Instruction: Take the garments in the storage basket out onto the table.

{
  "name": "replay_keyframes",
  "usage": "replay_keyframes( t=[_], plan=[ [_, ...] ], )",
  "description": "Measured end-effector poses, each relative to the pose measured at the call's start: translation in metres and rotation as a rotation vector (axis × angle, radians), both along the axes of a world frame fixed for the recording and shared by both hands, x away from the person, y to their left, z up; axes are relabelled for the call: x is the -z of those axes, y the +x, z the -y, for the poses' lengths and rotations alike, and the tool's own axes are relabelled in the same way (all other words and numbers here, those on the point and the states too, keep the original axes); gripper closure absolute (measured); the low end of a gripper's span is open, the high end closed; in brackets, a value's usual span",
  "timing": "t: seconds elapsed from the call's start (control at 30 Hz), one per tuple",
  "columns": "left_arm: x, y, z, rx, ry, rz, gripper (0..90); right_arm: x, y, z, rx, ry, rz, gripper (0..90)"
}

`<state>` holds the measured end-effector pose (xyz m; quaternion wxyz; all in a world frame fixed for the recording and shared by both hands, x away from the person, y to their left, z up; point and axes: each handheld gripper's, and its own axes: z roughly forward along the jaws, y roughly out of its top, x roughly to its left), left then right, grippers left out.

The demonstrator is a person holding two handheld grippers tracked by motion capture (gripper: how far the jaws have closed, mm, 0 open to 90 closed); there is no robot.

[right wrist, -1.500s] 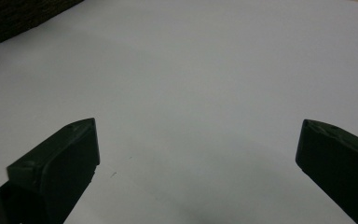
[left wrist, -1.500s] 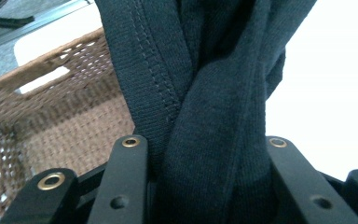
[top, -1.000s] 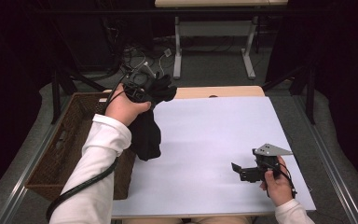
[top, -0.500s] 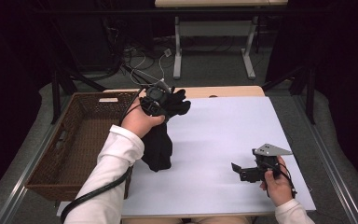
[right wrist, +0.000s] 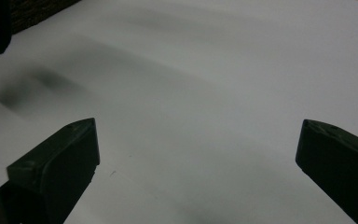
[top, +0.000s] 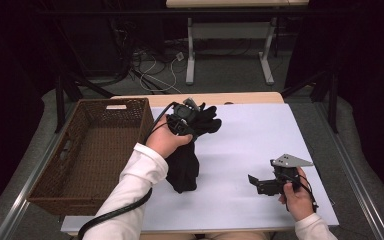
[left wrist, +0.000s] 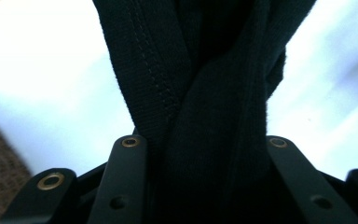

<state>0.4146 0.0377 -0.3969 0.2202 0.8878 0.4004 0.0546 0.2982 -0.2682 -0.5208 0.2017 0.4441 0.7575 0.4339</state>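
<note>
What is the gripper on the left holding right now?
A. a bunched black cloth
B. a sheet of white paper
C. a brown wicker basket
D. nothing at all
A: the left gripper is clamped on a black cloth, which hangs down from it to the white table; the left gripper view shows the dark fabric bunched between its jaws.

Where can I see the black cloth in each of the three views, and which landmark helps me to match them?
High view: the black cloth hangs from the left gripper, centre-left, right of the wicker basket.
Left gripper view: it fills the middle, bunched between the jaws.
Right gripper view: a dark edge at the far upper left may be it; I cannot tell.
Shared landmark: the white sheet.
</note>
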Motion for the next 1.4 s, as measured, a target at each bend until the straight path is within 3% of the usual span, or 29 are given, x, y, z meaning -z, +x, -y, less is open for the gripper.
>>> replay_keyframes(
  t=[0.27,0.57,0.7,1.1,1.3,1.4],
  plan=[
    [0.016,-0.006,0.016,0.035,-0.026,-0.027,66.4,0.000,0.000,0.000,-0.003,0.000,0.001,0.0],
    [0.045,-0.009,0.033,0.078,-0.030,-0.073,66.2,0.000,0.000,0.000,-0.002,-0.002,-0.003,0.0],
    [0.057,-0.010,0.038,0.098,-0.012,-0.087,66.0,0.001,0.000,0.000,-0.002,-0.001,-0.001,0.0],
    [0.086,-0.015,0.044,0.124,-0.012,-0.083,63.2,0.002,0.001,-0.001,-0.012,-0.010,-0.003,0.0],
    [0.096,-0.013,0.046,0.119,-0.005,-0.072,53.4,0.002,0.001,-0.002,-0.012,-0.010,-0.003,0.0],
    [0.097,-0.012,0.047,0.108,-0.009,-0.055,42.9,0.002,0.001,-0.002,-0.013,-0.010,-0.004,0.0]
  ],
)
